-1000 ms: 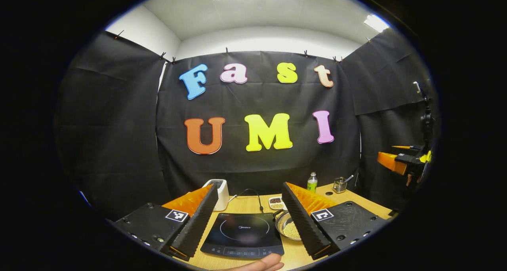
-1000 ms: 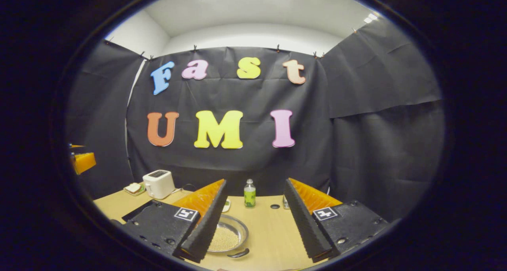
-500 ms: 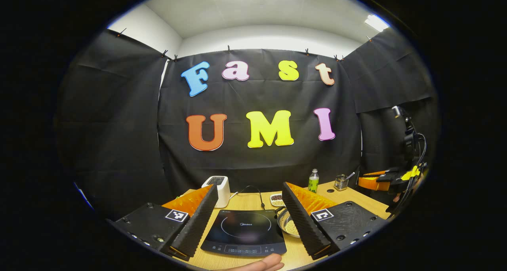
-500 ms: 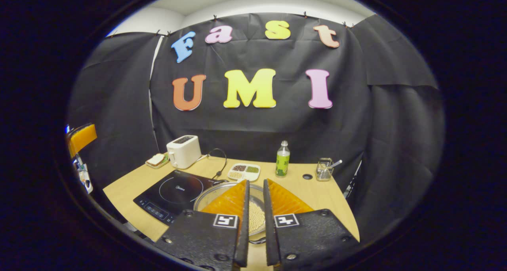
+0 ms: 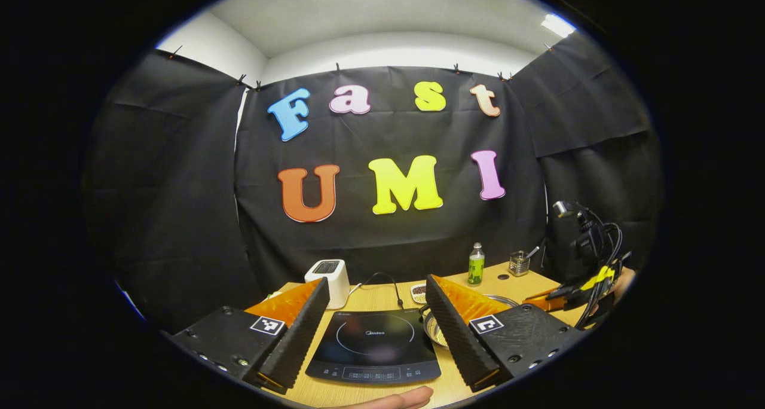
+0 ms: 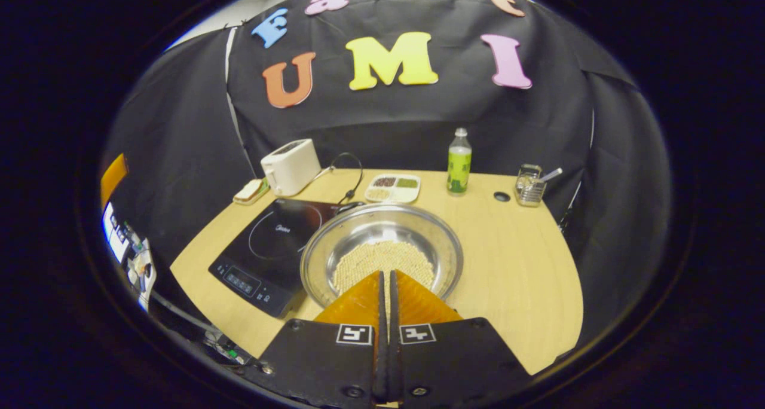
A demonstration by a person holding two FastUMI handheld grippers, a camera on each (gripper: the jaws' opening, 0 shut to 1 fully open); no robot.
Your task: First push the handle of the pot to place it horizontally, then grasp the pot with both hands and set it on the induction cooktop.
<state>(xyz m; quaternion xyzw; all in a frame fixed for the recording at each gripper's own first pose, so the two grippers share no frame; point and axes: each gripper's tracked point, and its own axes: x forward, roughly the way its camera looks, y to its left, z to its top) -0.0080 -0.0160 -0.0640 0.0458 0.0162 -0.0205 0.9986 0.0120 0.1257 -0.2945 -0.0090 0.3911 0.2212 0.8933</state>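
Wooden tabletop (image 6: 514,259) carries the steel pot (image 6: 382,250) beside the cooktop (image 6: 269,241): rigid, slippery, bead-laden, best gripped at its rim. Right gripper (image 6: 387,277) jaws together; left gripper (image 5: 376,331) jaws apart.

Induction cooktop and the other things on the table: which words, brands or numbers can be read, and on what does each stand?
"Midea": small, in the ring of the induction cooktop.
Control panel of the cooktop: marks too small to read.
Bottle: print on its green wrap too blurred to read.
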